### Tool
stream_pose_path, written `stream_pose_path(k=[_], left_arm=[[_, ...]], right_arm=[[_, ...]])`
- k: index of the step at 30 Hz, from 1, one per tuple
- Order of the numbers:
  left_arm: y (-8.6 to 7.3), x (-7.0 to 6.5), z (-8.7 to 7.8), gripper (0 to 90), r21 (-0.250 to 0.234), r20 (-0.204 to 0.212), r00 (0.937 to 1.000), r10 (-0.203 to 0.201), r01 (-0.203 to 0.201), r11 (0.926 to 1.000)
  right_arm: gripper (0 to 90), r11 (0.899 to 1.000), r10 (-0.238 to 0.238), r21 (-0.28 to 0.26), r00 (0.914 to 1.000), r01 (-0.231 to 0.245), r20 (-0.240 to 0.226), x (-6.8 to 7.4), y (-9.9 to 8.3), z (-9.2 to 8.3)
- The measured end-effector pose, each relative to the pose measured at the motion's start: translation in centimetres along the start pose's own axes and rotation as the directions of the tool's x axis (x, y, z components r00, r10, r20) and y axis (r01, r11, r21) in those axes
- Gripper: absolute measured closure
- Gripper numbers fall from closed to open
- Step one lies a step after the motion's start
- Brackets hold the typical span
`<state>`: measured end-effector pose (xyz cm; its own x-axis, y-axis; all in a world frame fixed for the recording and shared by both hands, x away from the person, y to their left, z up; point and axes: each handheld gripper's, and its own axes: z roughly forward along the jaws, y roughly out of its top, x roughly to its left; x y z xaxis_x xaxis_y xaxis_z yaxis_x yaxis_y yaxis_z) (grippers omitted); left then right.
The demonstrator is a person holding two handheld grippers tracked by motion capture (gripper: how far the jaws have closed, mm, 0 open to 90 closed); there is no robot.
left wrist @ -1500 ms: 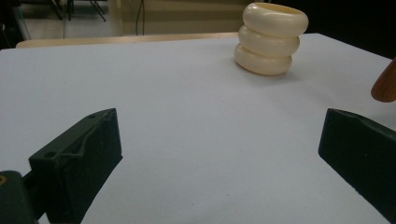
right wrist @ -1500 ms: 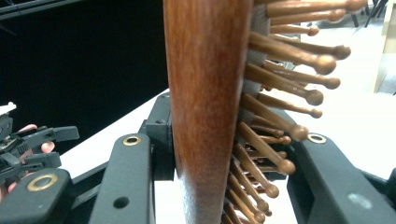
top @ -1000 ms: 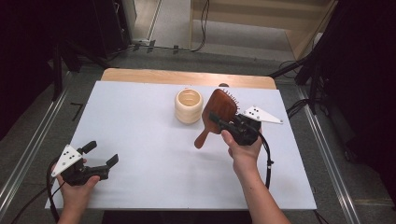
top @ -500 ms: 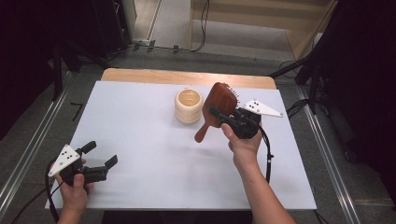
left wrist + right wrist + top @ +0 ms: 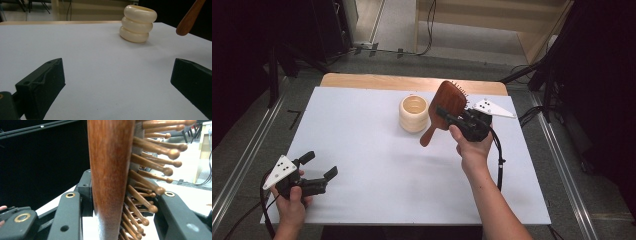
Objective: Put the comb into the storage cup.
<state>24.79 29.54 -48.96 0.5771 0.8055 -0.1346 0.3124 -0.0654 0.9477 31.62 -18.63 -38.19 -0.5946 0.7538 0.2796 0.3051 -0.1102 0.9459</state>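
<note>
A brown wooden hairbrush (image 5: 447, 105) hangs above the white table, handle pointing down and left, beside a cream ribbed cup (image 5: 414, 113). My right gripper (image 5: 451, 119) is shut on the brush's head; in the right gripper view the wooden back (image 5: 110, 170) and the bristle pegs sit between the two jaws. My left gripper (image 5: 318, 165) rests near the table's front left corner, open with nothing between its jaws. In the left gripper view the cup (image 5: 138, 23) stands far ahead and the brush handle tip (image 5: 188, 18) shows at the top right.
The white table top (image 5: 377, 165) has a wooden strip (image 5: 412, 82) along its far edge. Metal rails run down both sides of the table. Cables lie on the floor beyond, and dark equipment stands at the back left and right.
The right hand has shifted the brush slightly toward the far side, keeping it beside the cup. The left gripper has barely moved.
</note>
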Motion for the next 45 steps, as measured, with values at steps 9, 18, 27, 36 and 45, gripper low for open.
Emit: stream_pose_path(k=[9, 18, 27, 36, 45], left_arm=[[0.0, 0.0, 0.1, 0.0, 0.006, 0.003, 0.9999, 0.010, -0.010, 0.9999], [0.0, -0.1, 0.1, 0.0, 0.008, 0.004, 0.9999, 0.013, -0.013, 0.9999], [0.0, -0.1, 0.1, 0.0, 0.008, 0.005, 0.9999, 0.014, -0.014, 0.9999], [0.0, -0.1, 0.1, 0.0, 0.008, 0.005, 0.9999, 0.014, -0.014, 0.9999], [0.0, -0.1, 0.2, 0.0, 0.009, 0.006, 0.9997, 0.022, -0.022, 0.9997]], right_arm=[[54.4, 1.000, -0.002, -0.011, 1.0000, 0.002, 0.004, -0.2, 1.2, 0.6], [54.4, 1.000, -0.013, -0.017, 0.9999, 0.013, 0.007, -0.2, 2.0, 1.0], [54.5, 0.999, -0.008, -0.031, 0.9999, 0.008, 0.014, -0.6, 2.7, 1.5], [54.5, 0.999, -0.011, -0.042, 0.9999, 0.012, 0.012, -0.8, 3.3, 2.3], [54.5, 0.998, 0.005, -0.061, 1.0000, -0.005, 0.005, -1.1, 3.9, 2.9]])
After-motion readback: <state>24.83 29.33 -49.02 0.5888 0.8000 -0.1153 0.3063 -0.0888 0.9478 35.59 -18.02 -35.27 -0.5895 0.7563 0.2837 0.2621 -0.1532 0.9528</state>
